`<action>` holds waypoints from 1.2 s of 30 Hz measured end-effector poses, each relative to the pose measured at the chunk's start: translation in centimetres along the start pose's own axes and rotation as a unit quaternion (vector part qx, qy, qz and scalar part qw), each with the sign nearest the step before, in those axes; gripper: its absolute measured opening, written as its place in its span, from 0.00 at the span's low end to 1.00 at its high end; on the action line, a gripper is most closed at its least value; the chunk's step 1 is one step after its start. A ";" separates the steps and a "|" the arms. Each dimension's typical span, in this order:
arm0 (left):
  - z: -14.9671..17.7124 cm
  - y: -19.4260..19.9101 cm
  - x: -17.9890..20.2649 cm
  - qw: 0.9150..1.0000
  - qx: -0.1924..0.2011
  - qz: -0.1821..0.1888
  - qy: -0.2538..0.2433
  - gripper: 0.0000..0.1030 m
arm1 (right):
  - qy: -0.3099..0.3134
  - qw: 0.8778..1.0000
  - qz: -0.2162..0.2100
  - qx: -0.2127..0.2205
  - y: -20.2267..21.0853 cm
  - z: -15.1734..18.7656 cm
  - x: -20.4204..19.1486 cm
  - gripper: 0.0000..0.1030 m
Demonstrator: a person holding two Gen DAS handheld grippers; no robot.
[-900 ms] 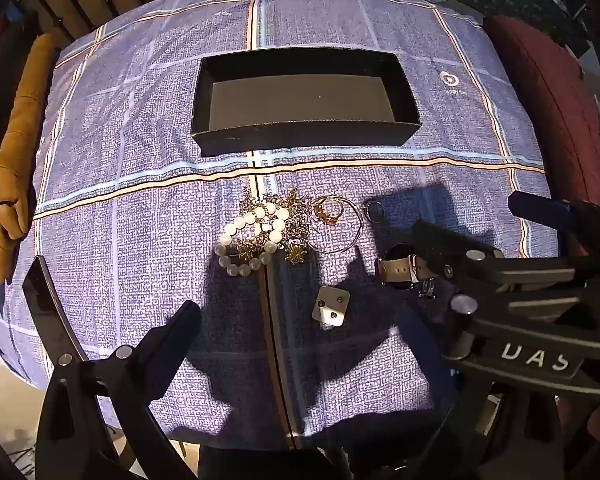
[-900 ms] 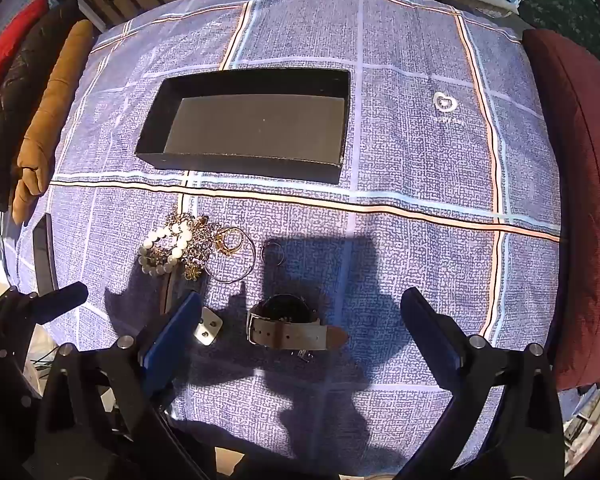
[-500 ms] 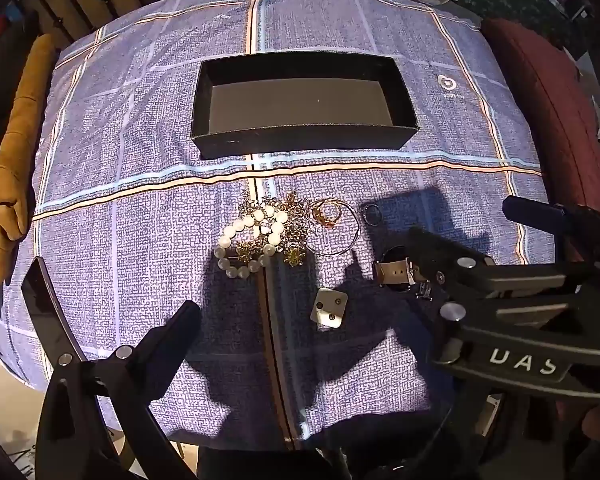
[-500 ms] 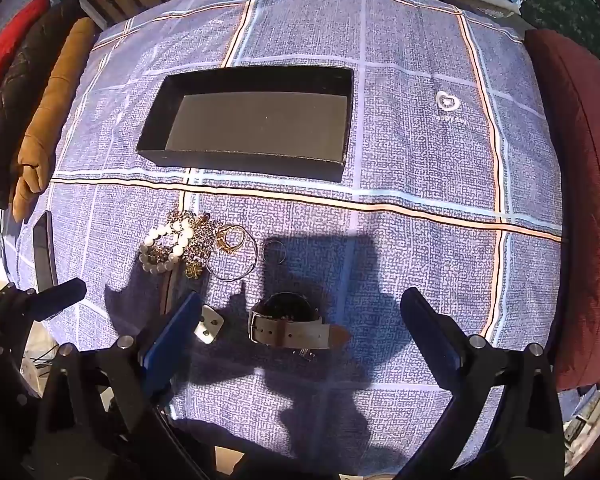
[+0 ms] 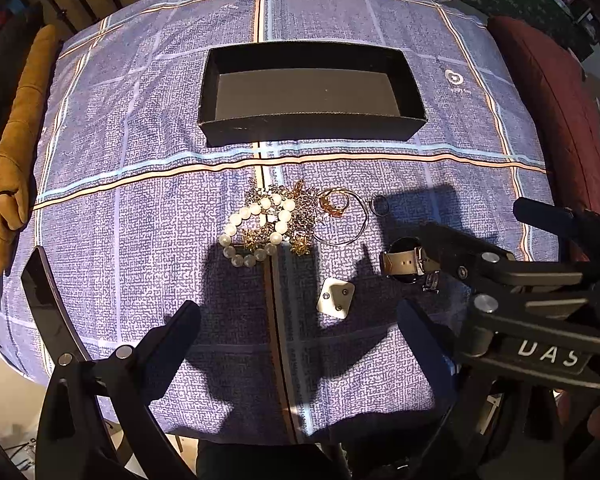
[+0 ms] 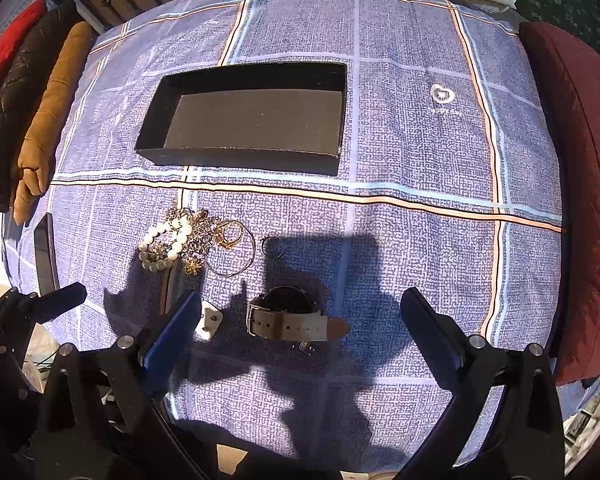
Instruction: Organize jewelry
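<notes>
A right hand-held gripper (image 6: 300, 328), its fingers spread wide, hovers over a wristwatch (image 6: 292, 318) lying on its side on a blue plaid tablecloth (image 6: 420, 160), the likely first pick in a jewelry tidy-up. The open black box (image 6: 252, 120) sits empty well beyond, across an orange stripe in the cloth. The left hand-held gripper (image 5: 300, 320), also spread and holding nothing, waits above a small white earring card (image 5: 337, 297). To the left of the watch, a pearl bracelet (image 5: 256, 226) lies tangled with chains (image 5: 304, 212), a gold ring (image 5: 334, 204) and a thin bangle (image 5: 352, 228); a small plain ring (image 5: 379, 205) rests just beside them.

The watch looks best taken across its case, not by the tan strap, which would flop and let the case swing. The fingers should come down on either side of the case before closing, avoiding the loose buckle end near the front. Soft cloth may bunch under the tips, so a light touch would help. A phone (image 5: 44, 300) lies at the bench's left edge.
</notes>
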State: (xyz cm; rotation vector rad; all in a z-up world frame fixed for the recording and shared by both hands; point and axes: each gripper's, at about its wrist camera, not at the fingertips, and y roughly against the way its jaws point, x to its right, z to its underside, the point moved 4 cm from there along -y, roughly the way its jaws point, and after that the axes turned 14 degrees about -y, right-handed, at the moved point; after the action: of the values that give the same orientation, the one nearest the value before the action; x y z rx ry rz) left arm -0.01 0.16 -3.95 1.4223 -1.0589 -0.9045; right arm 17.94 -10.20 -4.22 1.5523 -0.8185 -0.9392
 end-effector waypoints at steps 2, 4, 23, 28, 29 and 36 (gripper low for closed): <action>0.1 0.0 -0.2 1.000 -0.001 0.003 0.004 0.94 | 0.000 1.000 0.001 0.000 0.1 -0.3 0.0 0.96; 0.0 0.0 -0.3 1.000 0.002 0.006 0.006 0.94 | -0.001 1.000 0.001 0.001 0.2 -0.2 0.1 0.96; -0.2 0.1 -0.4 1.000 0.010 -0.013 -0.005 0.93 | -0.001 1.000 0.003 0.003 0.2 -0.1 0.2 0.96; -0.4 -0.2 -0.9 1.000 0.009 -0.019 -0.008 0.93 | 0.000 1.000 0.003 0.000 0.0 0.1 0.1 0.96; -0.4 -0.3 -1.0 1.000 0.009 -0.019 -0.007 0.93 | 0.000 1.000 0.003 0.001 0.1 0.1 0.1 0.96; -0.2 -0.7 -1.4 1.000 0.004 -0.019 0.001 0.93 | 0.001 1.000 0.004 0.005 0.3 -0.1 -0.1 0.96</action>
State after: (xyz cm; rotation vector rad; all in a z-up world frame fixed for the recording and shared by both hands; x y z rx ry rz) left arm -0.19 1.55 -4.70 1.4532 -1.0394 -0.9268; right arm 17.99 -10.15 -3.87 1.5571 -0.8277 -0.9292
